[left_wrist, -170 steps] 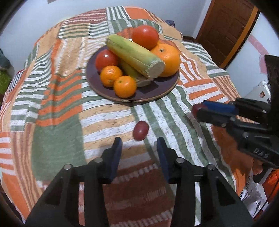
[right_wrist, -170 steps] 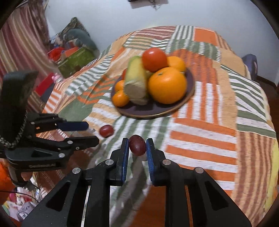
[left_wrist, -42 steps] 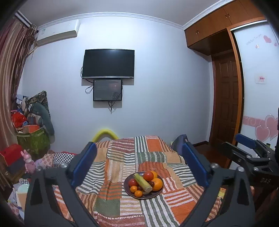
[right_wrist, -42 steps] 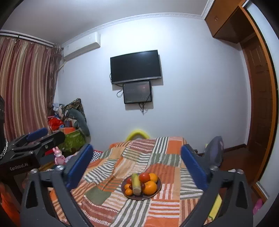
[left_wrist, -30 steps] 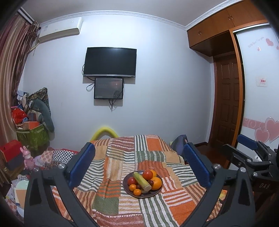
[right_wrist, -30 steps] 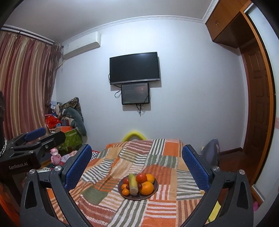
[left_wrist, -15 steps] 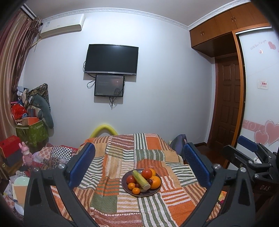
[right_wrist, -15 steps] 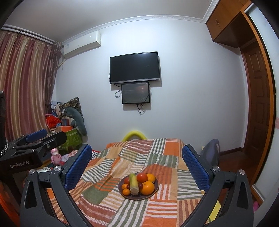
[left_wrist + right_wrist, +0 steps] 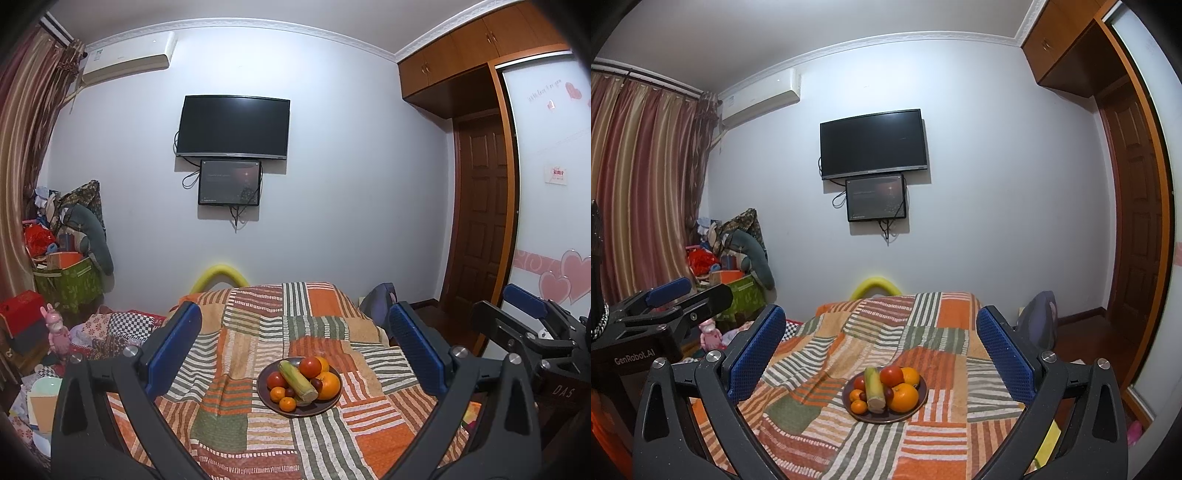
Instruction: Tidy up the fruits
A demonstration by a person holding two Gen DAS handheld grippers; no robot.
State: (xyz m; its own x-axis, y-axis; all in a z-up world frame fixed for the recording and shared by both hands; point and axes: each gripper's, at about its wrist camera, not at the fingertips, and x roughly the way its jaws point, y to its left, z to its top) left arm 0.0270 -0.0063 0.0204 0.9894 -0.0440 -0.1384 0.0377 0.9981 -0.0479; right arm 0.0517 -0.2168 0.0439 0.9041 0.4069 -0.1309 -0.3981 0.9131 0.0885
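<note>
A dark plate (image 9: 325, 408) sits on the striped patchwork cloth (image 9: 229, 376), piled with oranges, red tomatoes, a green corn cob (image 9: 297, 382) and small dark plums. It also shows in the right wrist view (image 9: 875, 417). My left gripper (image 9: 295, 343) is wide open and empty, held high and well back from the plate. My right gripper (image 9: 881, 341) is wide open and empty too, equally far back. Each gripper shows at the edge of the other's view.
The cloth-covered table (image 9: 938, 321) stands before a white wall with a TV (image 9: 233, 127). Cluttered bags and boxes (image 9: 66, 266) lie at the left. A wooden door (image 9: 480, 206) and a blue-grey bag (image 9: 1039, 317) are at the right.
Since 5.7 s ago both grippers pulled far back and up from the table and opened; the two plums now lie on the plate. Over the last second the views barely shift.
</note>
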